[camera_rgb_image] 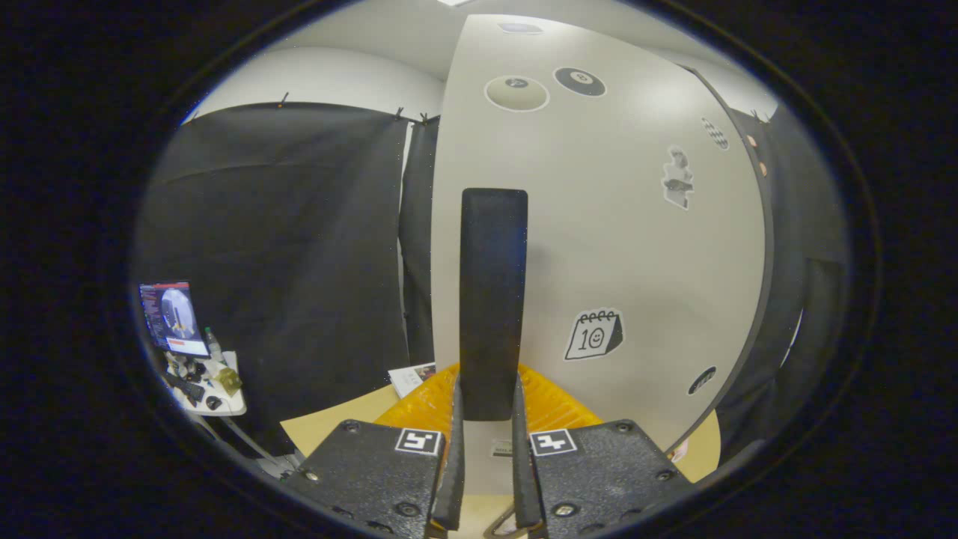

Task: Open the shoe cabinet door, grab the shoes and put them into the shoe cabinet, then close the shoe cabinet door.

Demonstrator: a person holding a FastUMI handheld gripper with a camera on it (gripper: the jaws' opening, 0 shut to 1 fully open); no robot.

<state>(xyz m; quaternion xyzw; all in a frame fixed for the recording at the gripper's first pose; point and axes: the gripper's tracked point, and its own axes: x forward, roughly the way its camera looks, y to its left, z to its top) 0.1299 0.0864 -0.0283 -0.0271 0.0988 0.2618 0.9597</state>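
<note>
Tongs [488,438] clenched on the black handle [492,299] of my shoe cabinet door [636,239]; rigid handle grips securely, and I judge the door light and free-swinging.

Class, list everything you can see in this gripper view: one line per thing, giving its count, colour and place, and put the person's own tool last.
Cabinet door: one, pale grey, upright just ahead of the jaws.
Door handle: one, black vertical bar, between the jaws.
Stickers: several, black and white, scattered over the door.
Mat: one, orange, ribbed, on the floor at the foot of the door.
Screen: one, lit, far off beside the black cloth wall.
Small table: one, white, cluttered, under the screen.
Gripper: one, its jaws closed on the door handle.
</note>
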